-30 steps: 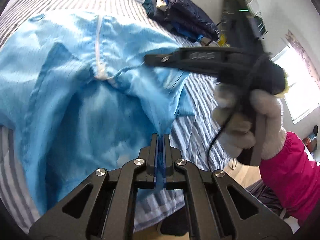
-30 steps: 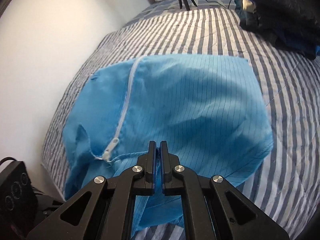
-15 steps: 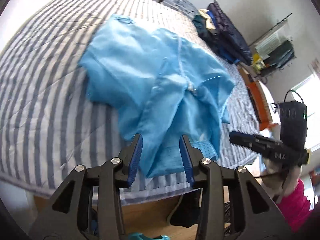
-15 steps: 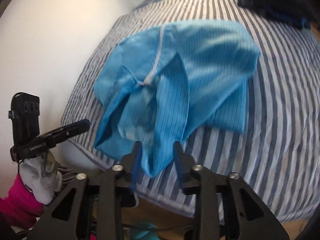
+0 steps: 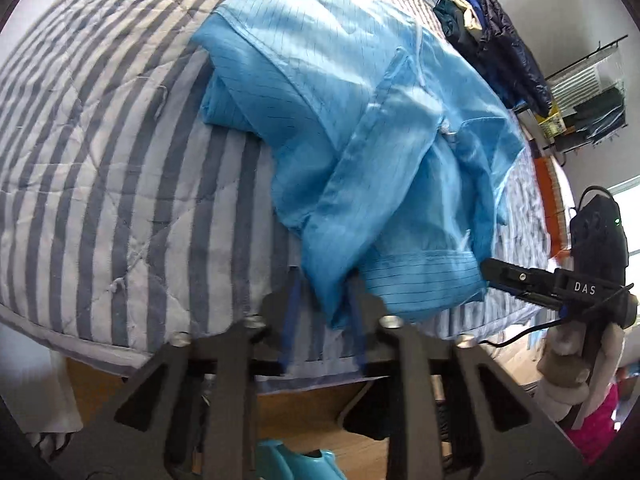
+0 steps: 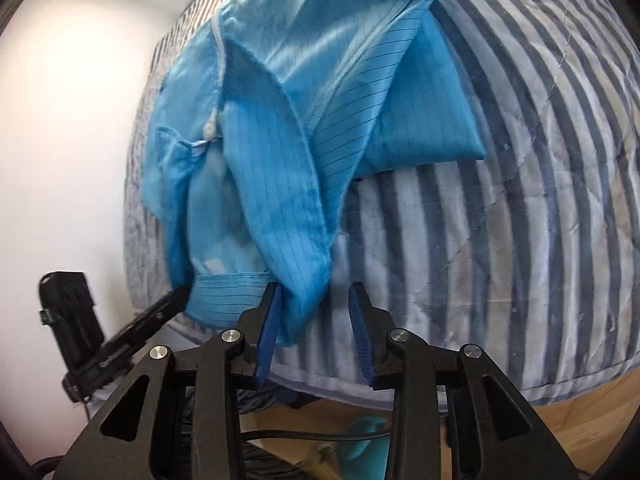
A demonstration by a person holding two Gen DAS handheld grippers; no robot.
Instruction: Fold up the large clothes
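Note:
A large light-blue zip garment [image 5: 360, 128] lies bunched on the striped bed, with folds hanging over the near edge; it also shows in the right wrist view [image 6: 280, 128]. My left gripper [image 5: 324, 312] is open, with a hanging fold of the garment between its fingers. My right gripper [image 6: 316, 316] is open, with another hanging fold lying against its left finger. In the left wrist view the right gripper [image 5: 504, 274] shows at the right by the garment's hem. In the right wrist view the left gripper [image 6: 168, 304] shows at the left by the hem.
The striped quilt [image 5: 100, 140] covers the bed; its front edge [image 6: 520, 376] drops to a wooden frame. A pile of dark clothes [image 5: 492, 28] lies at the far side. A wire rack [image 5: 588, 92] stands beyond. A white wall [image 6: 60, 120] runs along the bed.
Both grippers have opened and let go of the garment, then drawn back to the bed's near edge. The garment has dropped onto the bed, bunched and partly hanging over.

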